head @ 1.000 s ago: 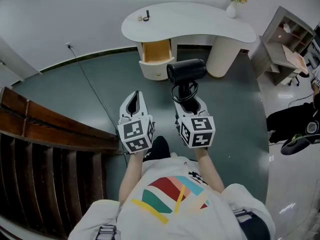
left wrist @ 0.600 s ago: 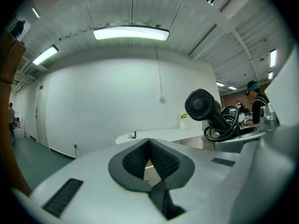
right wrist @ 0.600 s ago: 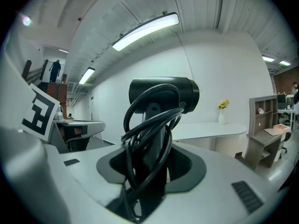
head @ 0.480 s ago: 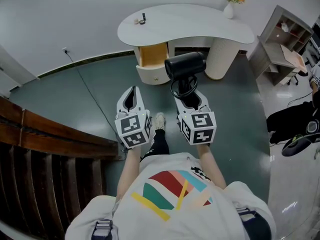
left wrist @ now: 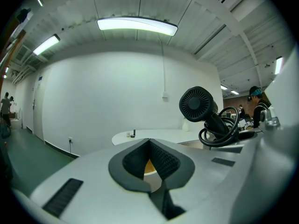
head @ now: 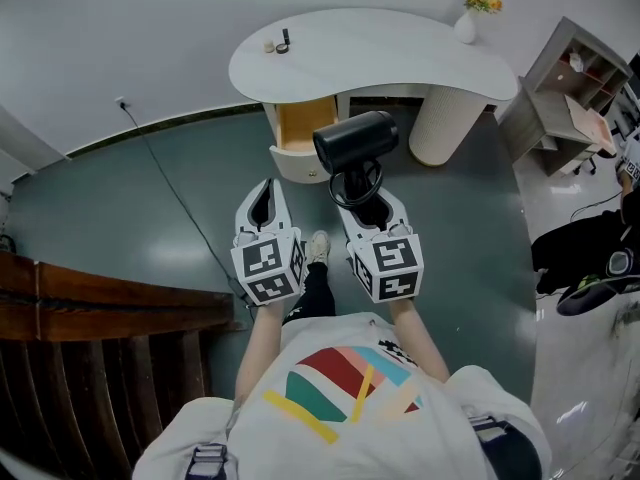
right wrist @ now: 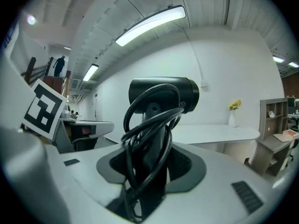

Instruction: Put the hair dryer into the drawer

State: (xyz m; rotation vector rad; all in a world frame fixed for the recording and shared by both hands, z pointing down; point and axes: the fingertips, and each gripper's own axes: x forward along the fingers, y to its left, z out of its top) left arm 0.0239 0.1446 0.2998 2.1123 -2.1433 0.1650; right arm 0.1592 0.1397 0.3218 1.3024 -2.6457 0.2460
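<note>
A black hair dryer (head: 355, 140) stands upright with its cord looped round the handle, and my right gripper (head: 366, 206) is shut on that handle. In the right gripper view the hair dryer (right wrist: 161, 94) fills the middle, its handle and cord pinched in my right gripper (right wrist: 154, 160). My left gripper (head: 263, 193) is beside it on the left, shut and empty. In the left gripper view the hair dryer (left wrist: 198, 104) shows at the right. The open drawer (head: 303, 126), wooden inside, juts from the white curved desk (head: 370, 53) just beyond the dryer.
A vase of yellow flowers (head: 467, 20) and small items (head: 277, 43) stand on the desk. A grey shelf unit (head: 565, 93) is at the right, dark wooden stairs (head: 90, 313) at the left. A cable (head: 170, 183) runs across the floor from the wall.
Both grippers and the hair dryer have moved forward toward the desk. The dryer now hangs right by the open drawer's front. Neither gripper's jaws changed.
</note>
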